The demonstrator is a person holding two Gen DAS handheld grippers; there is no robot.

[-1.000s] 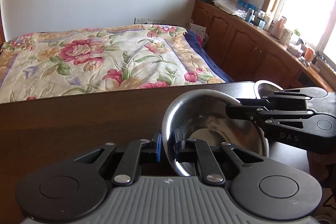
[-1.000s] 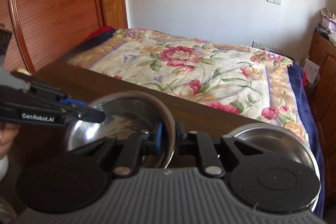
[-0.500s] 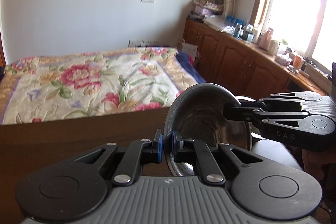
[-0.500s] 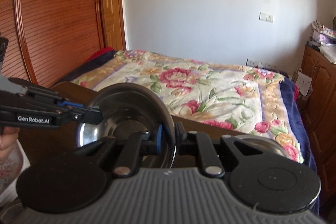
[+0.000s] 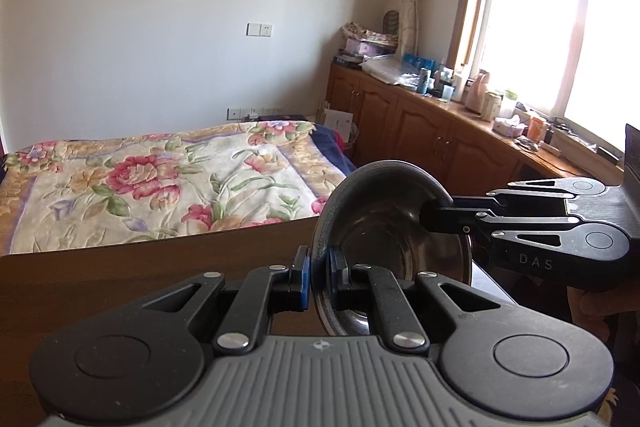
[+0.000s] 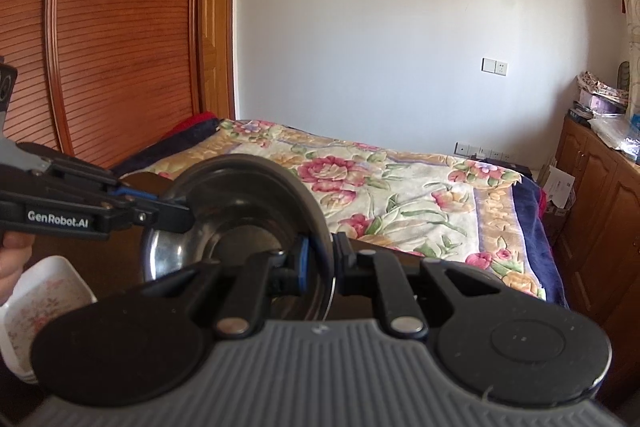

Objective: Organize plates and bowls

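Left wrist view: my left gripper (image 5: 319, 277) is clamped on the near rim of a steel bowl (image 5: 384, 239), which is lifted clear of the dark wooden tabletop (image 5: 120, 267) and tipped up on edge, its hollow facing right. My right gripper (image 5: 430, 221) comes in from the right and pinches the opposite rim, so both hold the one bowl between them. From the right wrist, the right gripper (image 6: 320, 259) bites the bowl (image 6: 240, 223) rim close to the lens, and the left gripper (image 6: 182, 221) grips the far rim. A white floral dish (image 6: 36, 307) sits low at the left. Beyond the table lie a floral bedspread (image 5: 160, 183), then wooden cabinets (image 5: 432, 139) under the bright window (image 5: 560, 39).
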